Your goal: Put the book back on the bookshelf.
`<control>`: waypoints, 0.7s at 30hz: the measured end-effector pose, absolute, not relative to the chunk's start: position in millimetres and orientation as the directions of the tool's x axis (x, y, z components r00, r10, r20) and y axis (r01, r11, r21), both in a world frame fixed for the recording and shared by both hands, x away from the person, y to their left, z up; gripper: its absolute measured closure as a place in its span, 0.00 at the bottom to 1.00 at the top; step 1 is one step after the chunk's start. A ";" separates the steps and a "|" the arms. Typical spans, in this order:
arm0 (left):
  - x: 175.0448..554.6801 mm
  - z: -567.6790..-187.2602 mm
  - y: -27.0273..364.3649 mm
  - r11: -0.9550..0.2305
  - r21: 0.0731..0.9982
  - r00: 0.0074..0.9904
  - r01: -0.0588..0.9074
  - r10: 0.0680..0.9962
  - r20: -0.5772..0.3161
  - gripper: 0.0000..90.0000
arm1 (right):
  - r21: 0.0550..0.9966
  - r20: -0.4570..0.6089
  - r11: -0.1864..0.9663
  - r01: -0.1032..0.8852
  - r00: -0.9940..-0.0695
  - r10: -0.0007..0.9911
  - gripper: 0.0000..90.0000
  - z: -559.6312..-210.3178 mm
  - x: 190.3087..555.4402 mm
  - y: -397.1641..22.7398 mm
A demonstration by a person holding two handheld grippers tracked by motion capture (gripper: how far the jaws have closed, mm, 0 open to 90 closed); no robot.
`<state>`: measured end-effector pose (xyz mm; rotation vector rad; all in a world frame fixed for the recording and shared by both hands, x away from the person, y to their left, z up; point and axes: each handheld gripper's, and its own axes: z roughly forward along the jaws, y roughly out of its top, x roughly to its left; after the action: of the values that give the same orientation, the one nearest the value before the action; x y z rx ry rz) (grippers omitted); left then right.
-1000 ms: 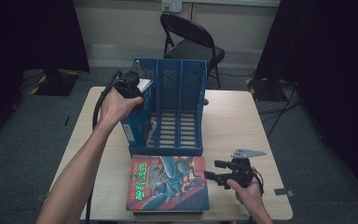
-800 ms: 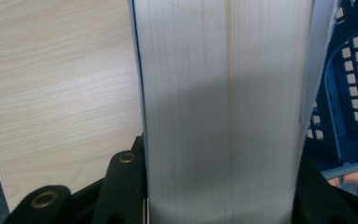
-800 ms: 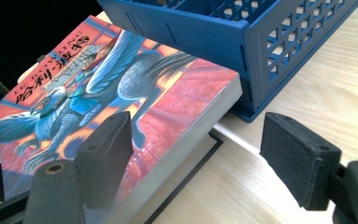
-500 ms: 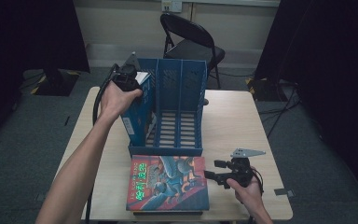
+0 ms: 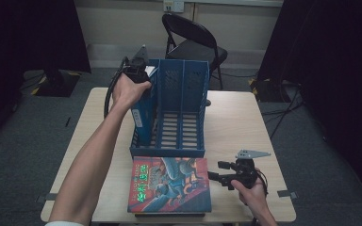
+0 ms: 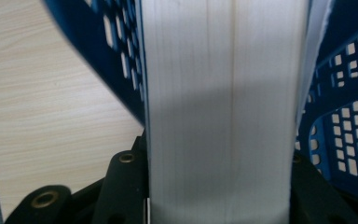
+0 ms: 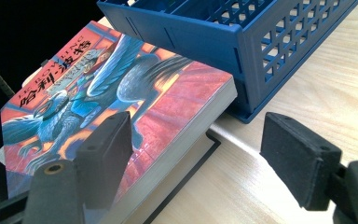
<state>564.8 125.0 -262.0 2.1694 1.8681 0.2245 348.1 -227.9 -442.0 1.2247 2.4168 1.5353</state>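
- The file rack (image 5: 181, 110) stands mid-table (image 5: 245, 122).
- A book (image 5: 139, 115) sits upright in the rack's left compartment.
- Another book (image 5: 169, 183) lies flat just before the rack.
- A chair (image 5: 193, 44) stands behind the rack.

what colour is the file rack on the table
Blue, with slotted walls; the file rack shows best in the high view.

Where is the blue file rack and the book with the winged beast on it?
blue plastic file rack (image 5: 176, 120), high view, slotted floor
colourful book with winged beast on its cover (image 5: 169, 184), high view, front cover
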 end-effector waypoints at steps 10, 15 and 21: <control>571.8 -272.3 126.1 -0.132 0.323 0.152 0.937 0.988 -0.036 0.68 | 0.776 0.363 0.208 0.595 -0.692 0.623 0.27 -442.0 346.7 -228.1; 573.1 -278.6 123.0 -0.109 0.323 0.129 0.940 0.991 -0.040 0.68 | 0.789 0.363 0.183 0.586 -0.685 0.632 0.27 -439.3 345.7 -230.3; 572.8 -279.7 126.9 -0.108 0.335 0.131 0.936 0.990 -0.049 0.67 | 0.783 0.362 0.199 0.589 -0.693 0.623 0.27 -440.8 344.4 -228.6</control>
<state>572.8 126.9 -279.7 2.1279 1.8804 0.2713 344.4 -228.6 -440.8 1.2164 2.4054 1.5449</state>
